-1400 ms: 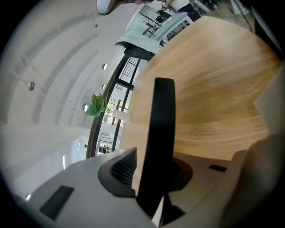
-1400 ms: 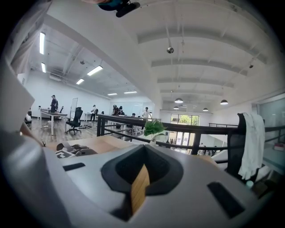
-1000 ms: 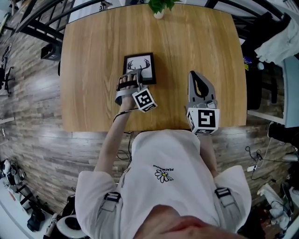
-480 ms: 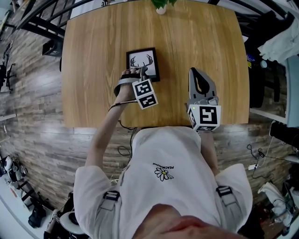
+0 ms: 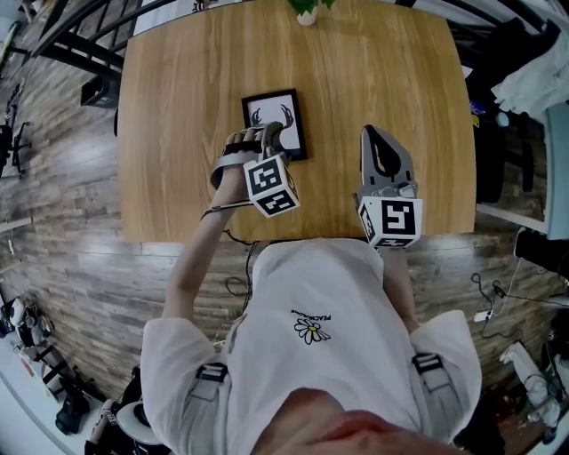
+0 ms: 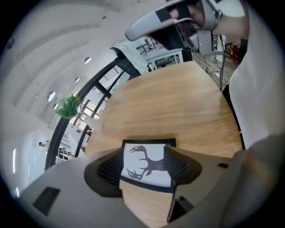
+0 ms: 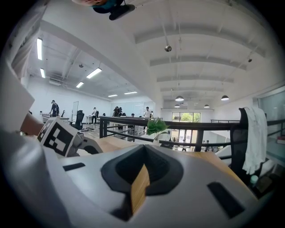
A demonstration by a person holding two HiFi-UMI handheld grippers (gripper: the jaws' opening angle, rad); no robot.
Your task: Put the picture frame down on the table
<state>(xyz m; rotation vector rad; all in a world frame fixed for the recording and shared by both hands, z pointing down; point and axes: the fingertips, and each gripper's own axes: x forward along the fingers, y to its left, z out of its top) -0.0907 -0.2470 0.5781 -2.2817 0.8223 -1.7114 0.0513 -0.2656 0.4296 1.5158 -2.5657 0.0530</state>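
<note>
The picture frame [image 5: 276, 123], black-edged with a deer-antler print, lies flat on the wooden table [image 5: 382, 71]. My left gripper [image 5: 265, 136] hovers at the frame's near edge. In the left gripper view its jaws stand apart, open, with the frame [image 6: 149, 162] showing between them on the table below and nothing held. My right gripper [image 5: 372, 135] rests to the right of the frame, well apart from it. In the right gripper view its jaws [image 7: 142, 165] are shut with nothing between them.
A small potted plant [image 5: 307, 11] stands at the table's far edge and also shows in the right gripper view [image 7: 156, 127]. A dark railing runs behind the table. The table's near edge lies against the person's body. Chairs and clutter sit off to the right on the floor.
My left gripper has lifted and drawn back a little toward the person, off the frame's near edge. The frame stays flat on the table. The right gripper has not moved.
</note>
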